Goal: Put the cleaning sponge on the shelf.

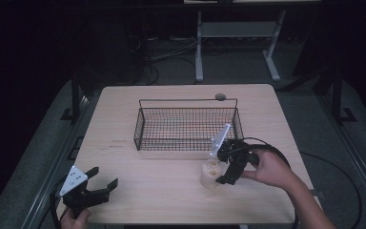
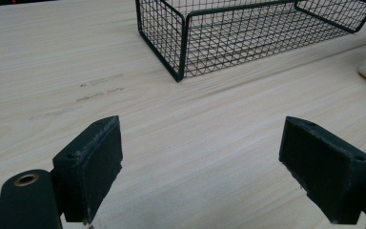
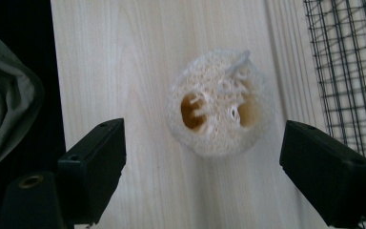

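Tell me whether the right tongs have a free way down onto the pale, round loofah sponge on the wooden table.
Probably yes: the right tongs hang open above the pale loofah sponge, nothing lies between, and the black wire basket stands aside.

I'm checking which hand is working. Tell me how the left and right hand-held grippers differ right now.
The right hand-held gripper points down over the loofah piece, which stands between its open jaws, close to the wire basket. The left hand-held gripper sits near the table's front left corner, aimed across bare wood toward the basket, with nothing between its jaws. Both are black, held open, and carry a grey three-cornered plate.
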Motion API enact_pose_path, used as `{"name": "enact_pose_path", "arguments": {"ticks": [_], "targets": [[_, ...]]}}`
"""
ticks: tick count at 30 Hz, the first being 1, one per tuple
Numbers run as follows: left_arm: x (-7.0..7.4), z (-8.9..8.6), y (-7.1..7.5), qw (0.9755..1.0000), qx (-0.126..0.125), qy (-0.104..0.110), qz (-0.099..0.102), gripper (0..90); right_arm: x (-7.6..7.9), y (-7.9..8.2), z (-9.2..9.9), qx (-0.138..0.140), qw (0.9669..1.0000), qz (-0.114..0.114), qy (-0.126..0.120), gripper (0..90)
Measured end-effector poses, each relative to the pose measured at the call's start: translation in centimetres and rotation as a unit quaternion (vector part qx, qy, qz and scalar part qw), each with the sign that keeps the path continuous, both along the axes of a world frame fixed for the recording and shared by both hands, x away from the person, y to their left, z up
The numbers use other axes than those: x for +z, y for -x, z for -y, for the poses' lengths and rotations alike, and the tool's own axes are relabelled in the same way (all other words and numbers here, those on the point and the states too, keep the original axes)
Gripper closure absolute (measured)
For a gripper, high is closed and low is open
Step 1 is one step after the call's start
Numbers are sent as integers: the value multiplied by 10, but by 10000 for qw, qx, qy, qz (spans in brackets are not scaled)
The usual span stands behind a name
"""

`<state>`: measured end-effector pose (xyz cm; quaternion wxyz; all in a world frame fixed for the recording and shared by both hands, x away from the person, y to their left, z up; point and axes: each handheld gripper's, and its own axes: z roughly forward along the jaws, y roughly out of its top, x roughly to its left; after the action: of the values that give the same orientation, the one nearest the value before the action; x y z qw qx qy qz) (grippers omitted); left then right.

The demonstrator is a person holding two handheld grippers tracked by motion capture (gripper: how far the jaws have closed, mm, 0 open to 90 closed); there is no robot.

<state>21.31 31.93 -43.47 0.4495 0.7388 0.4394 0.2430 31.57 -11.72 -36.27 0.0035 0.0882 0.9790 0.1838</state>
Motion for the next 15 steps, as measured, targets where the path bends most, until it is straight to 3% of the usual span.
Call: {"name": "enact_pose_path", "arguments": {"ticks": [15], "targets": [[-1,0,0,10000,7,0,-3,138,-16,-14,-21,83,9991,-105,402,180]]}}
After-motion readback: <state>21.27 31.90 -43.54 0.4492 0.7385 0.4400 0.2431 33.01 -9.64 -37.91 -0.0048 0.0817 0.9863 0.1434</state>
